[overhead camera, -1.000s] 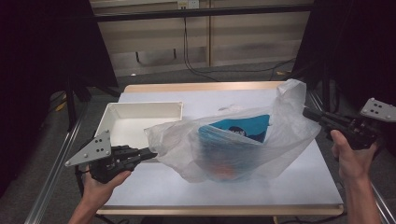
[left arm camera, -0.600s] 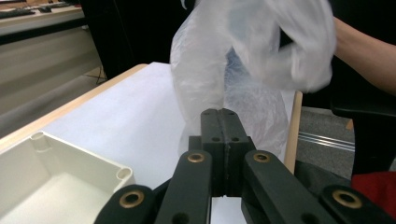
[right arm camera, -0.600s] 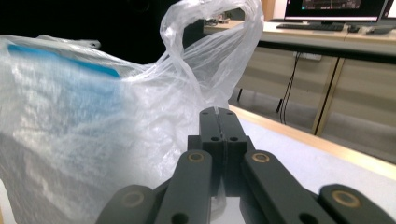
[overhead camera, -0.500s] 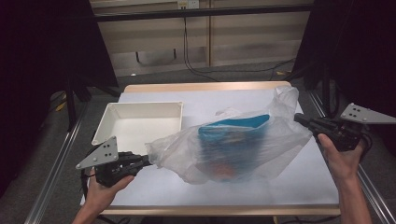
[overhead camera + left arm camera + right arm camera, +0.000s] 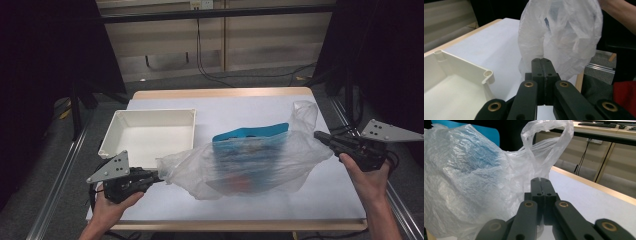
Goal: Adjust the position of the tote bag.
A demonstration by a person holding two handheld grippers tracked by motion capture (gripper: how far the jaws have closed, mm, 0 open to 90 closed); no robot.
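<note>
A clear plastic bag lies stretched across the white table between my two grippers. Inside it is a blue package whose top edge sticks out of the bag's mouth. My left gripper is shut on the bag's left end near the front edge; in the left gripper view the jaws are closed, with the bag's film bunched up just beyond them. My right gripper is shut on the bag's right end below its handle loop, and the film is pinched at the tips.
An empty white tray stands on the left of the table, close behind my left gripper, and its rim shows in the left gripper view. Metal rails run along both table sides. Cables lie on the floor beyond the far edge.
Both hands have come down and the bag has sunk with them, spreading flatter on the table. Both grippers stay closed on its ends.
</note>
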